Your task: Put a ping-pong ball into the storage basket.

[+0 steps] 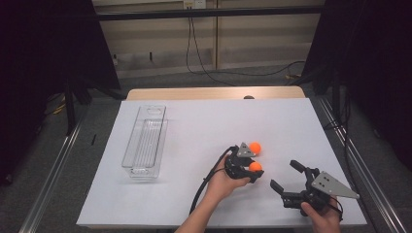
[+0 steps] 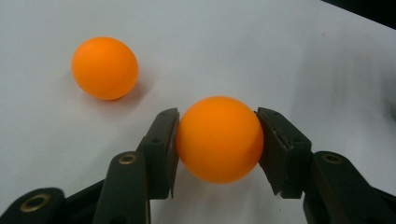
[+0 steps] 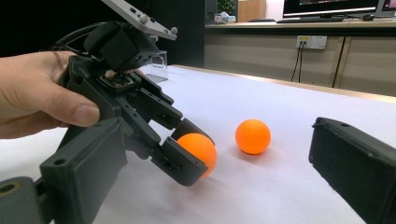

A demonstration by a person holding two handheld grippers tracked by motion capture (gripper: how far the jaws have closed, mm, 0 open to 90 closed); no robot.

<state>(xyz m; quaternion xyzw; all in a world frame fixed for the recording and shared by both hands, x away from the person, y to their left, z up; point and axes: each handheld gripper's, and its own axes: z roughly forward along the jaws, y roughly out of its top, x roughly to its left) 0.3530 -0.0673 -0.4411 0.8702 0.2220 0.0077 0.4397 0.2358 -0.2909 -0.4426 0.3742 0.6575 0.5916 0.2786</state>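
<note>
Orange ball (image 2: 219, 139) sits pinched in the left claw (image 2: 218, 140) — a second ball (image 2: 105, 68) lies near it on the white bench (image 2: 280, 56). The right claw (image 1: 286, 180) gapes wide, holding nothing — well apart from both.

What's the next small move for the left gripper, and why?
Probably lift and carry toward the clear bin. The left gripper is already shut on one orange ball, pads on both sides; the second ball lies loose on the table, and the right gripper waits open.
</note>
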